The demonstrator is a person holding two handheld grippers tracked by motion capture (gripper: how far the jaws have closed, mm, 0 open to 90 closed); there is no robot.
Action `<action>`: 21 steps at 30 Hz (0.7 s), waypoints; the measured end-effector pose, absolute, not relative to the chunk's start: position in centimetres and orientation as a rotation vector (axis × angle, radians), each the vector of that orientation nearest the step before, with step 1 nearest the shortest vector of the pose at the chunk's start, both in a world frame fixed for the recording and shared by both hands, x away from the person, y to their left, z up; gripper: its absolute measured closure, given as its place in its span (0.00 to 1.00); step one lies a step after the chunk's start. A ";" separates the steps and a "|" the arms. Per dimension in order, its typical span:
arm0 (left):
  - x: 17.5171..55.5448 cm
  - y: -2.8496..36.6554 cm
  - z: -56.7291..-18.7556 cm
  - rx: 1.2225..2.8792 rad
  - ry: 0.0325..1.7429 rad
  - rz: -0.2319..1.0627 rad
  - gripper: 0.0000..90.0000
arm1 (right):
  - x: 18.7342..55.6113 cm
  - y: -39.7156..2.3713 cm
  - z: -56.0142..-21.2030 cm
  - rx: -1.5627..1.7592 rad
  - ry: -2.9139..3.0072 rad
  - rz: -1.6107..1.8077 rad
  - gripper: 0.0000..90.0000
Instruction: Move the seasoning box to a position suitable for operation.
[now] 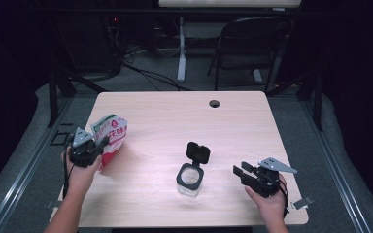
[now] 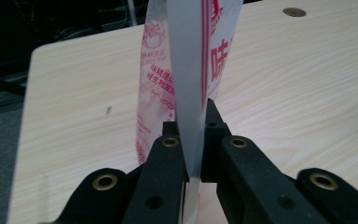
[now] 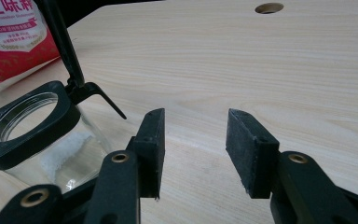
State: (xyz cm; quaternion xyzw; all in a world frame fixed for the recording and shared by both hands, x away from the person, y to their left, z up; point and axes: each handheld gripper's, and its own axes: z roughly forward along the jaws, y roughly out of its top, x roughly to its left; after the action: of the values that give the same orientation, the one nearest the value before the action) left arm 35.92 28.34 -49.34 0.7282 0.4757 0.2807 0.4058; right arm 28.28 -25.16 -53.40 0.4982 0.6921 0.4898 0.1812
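Observation:
A red and white printed pouch is at the table's left side, raised a little, and my left gripper is shut on its lower edge. Seen along that gripper's jaws, the pouch rises edge-on from between the pads of the left gripper. A clear glass jar with a black rim and a flip lid standing open is at the table's middle front. The jar holds some white grains. My right gripper hovers to the jar's right, open, and nothing lies between the jaws of the right gripper.
A cable hole sits near the table's far edge. Behind the table stand a folding chair and a white desk leg. Bare wood lies between the pouch and the jar.

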 end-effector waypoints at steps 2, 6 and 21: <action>36.1 28.7 -48.7 1.836 1.201 0.720 1.00 | 28.3 -25.2 -53.4 1.407 1.956 1.380 0.64; 35.9 29.1 -47.2 1.832 1.185 0.746 1.00 | 28.3 -25.2 -53.4 1.403 1.959 1.380 0.64; 34.9 27.0 -46.0 1.830 1.108 0.687 1.00 | 28.4 -25.3 -53.4 1.411 1.957 1.383 0.64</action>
State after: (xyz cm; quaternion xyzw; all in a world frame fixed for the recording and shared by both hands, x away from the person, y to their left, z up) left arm 34.93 27.01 -45.97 0.7344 0.4444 0.2757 0.4326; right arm 28.37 -25.27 -53.41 0.4993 0.6923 0.4892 0.1794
